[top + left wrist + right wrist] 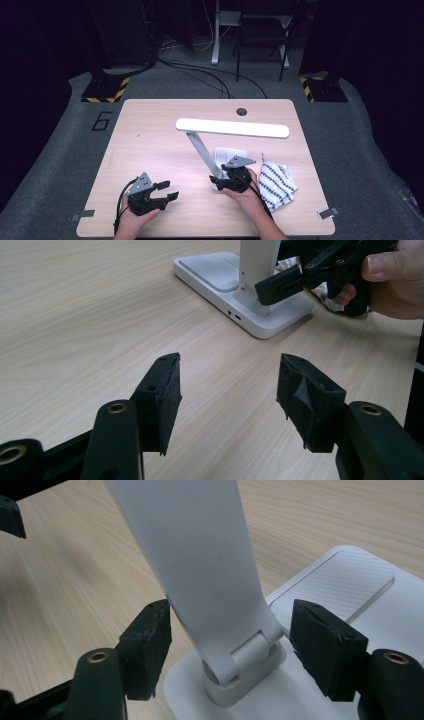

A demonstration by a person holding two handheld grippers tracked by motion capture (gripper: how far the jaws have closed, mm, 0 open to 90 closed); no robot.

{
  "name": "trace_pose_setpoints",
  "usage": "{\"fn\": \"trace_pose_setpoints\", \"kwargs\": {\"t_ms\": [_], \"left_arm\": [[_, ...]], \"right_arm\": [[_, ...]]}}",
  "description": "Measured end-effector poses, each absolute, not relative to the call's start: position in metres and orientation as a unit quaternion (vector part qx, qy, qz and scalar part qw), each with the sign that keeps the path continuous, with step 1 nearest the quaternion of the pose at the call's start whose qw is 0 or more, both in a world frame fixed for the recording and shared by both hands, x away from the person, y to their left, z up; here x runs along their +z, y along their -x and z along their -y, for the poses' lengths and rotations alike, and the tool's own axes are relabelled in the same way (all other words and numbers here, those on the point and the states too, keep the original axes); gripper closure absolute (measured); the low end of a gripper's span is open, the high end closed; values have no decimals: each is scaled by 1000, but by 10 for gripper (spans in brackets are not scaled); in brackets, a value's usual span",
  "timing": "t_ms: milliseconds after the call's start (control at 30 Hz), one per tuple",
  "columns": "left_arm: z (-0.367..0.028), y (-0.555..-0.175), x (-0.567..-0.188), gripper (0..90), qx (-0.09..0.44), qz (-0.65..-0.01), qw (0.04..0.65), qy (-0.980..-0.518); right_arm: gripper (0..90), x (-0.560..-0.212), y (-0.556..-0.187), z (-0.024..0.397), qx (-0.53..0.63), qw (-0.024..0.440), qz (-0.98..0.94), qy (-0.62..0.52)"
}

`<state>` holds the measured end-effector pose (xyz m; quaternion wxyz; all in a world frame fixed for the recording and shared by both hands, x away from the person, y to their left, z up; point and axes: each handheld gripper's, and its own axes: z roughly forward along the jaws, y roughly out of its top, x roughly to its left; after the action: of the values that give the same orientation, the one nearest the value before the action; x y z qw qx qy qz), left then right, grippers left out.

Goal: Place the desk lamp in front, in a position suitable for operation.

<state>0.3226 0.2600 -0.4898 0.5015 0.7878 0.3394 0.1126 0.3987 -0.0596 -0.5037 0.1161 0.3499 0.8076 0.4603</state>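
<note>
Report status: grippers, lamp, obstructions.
Left gripper open over bare table. Right gripper open, jaws straddling lamp arm near its hinge, not clamped. Striped cloth beside base.

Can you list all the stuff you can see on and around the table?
desk lamp: one, white, lit bar head over the table's middle, arm slanting down to its base
cloth: one, white with dark stripes, crumpled right of the lamp base
table: one, light wood, small round hole near its far edge
cables: several, black and white, on the grey floor behind
left gripper: one, black, open, at the near left, nothing between its jaws
right gripper: one, black, open, jaws either side of the lamp arm's hinge
hands: two, entering from the near edge
</note>
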Motion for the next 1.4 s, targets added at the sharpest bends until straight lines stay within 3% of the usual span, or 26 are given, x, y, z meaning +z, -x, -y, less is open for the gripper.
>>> {"fn": "trace_pose_setpoints", "kwargs": {"t_ms": [267, 333, 1400], "left_arm": [[-261, -323, -490, 428, 120, -337, 501, -788], [-261, -323, -490, 428, 119, -337, 501, -788], [-260, -319, -485, 419, 105, -312, 529, -782]], "right_arm": [[363, -503, -400, 53, 449, 115, -814, -351], [411, -502, -401, 54, 449, 113, -811, -357], [421, -502, -364, 12, 455, 76, -841, -281]]}}
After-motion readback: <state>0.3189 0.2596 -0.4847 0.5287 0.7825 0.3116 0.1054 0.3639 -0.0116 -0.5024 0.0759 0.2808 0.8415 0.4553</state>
